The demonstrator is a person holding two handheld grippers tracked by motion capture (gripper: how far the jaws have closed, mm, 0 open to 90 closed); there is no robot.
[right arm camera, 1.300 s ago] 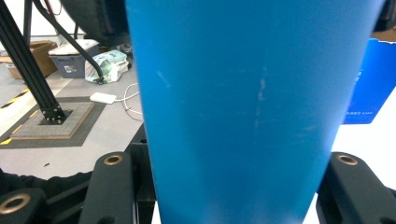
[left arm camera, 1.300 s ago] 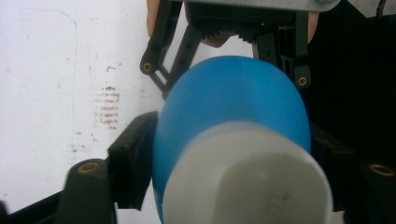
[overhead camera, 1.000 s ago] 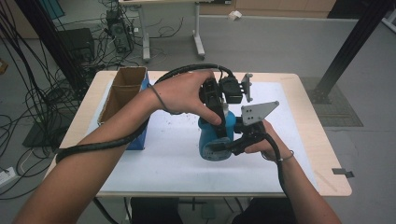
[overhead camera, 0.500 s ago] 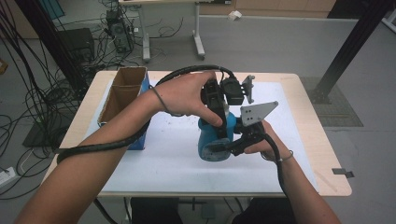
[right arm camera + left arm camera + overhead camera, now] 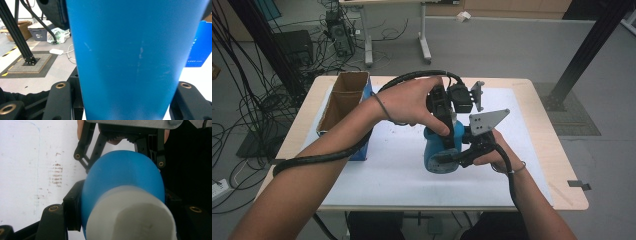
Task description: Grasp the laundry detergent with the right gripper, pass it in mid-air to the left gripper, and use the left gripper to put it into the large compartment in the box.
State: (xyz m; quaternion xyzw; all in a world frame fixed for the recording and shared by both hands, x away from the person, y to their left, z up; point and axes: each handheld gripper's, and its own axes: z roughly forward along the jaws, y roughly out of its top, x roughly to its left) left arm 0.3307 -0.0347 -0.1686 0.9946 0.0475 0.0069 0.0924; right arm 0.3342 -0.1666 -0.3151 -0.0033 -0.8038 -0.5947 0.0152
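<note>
I count one blue bottle (image 5: 439,152) near the middle of the high view, standing on the white sheet (image 5: 382,170) that covers the table (image 5: 557,165). It has one pale cap (image 5: 130,217), which I see in the left gripper view at the lower centre, large and close to the camera. In the high view the cap is hidden under the hand.

There are two grippers, and both are clamped on this one bottle. The left gripper (image 5: 443,125) comes from above, at the centre of the high view, and its jaws press on the top part of the bottle, at the left and right of the blue shoulder in its own view. The right gripper (image 5: 457,159) comes from the right side and its jaws hold the body of the bottle low down. In the right gripper view the blue wall (image 5: 135,57) takes the whole middle, with one black jaw at each lower corner.

The left gripper view also shows the right gripper (image 5: 120,147) at the top of the frame, behind the bottle.

One cardboard box (image 5: 343,102) with two open compartments stands at the left of the high view, well apart from the bottle. The right gripper view shows a blue panel (image 5: 198,47) at its right edge and floor with cables at its left.
</note>
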